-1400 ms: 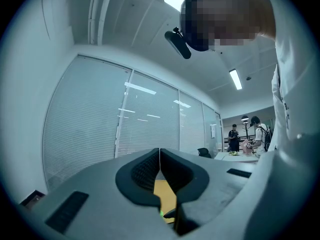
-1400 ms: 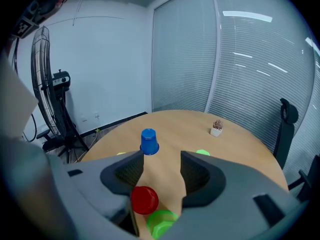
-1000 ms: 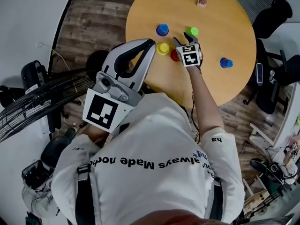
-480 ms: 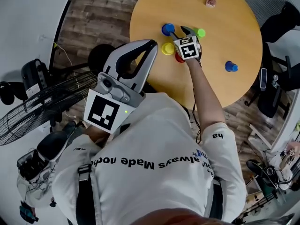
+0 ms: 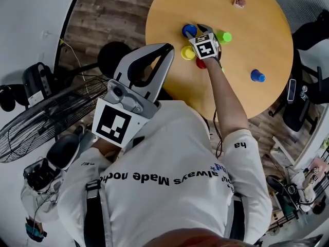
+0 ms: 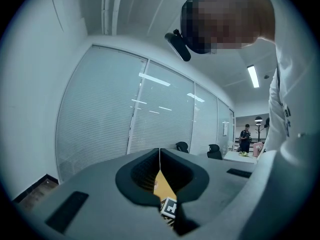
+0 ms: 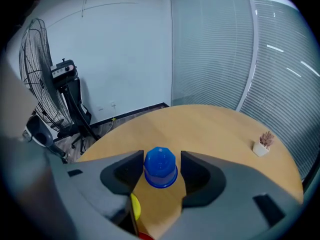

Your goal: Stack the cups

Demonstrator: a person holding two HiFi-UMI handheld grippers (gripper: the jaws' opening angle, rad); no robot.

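Several upturned cups stand on the round wooden table (image 5: pixel 257 24): a blue cup (image 5: pixel 188 30), a yellow cup (image 5: pixel 187 52), a green cup (image 5: pixel 224 36), a red cup (image 5: pixel 201 64) half hidden under my right hand, and a second blue cup (image 5: pixel 257 75) apart at the right. My right gripper (image 5: pixel 197 31) points down, open, with the near blue cup (image 7: pixel 160 168) between its fingertips, and I see no pad pressing on it. My left gripper (image 5: pixel 167 47) is held level, short of the table's near edge, shut with nothing in it.
A small potted plant (image 5: pixel 238 2) sits at the table's far side. A standing fan (image 5: pixel 36 130) is on the floor to the left, and office chairs (image 5: pixel 300 107) stand to the right of the table.
My right gripper has moved from beside the green cup leftward and down, so the near blue cup now sits between its jaws. The left gripper has barely shifted.
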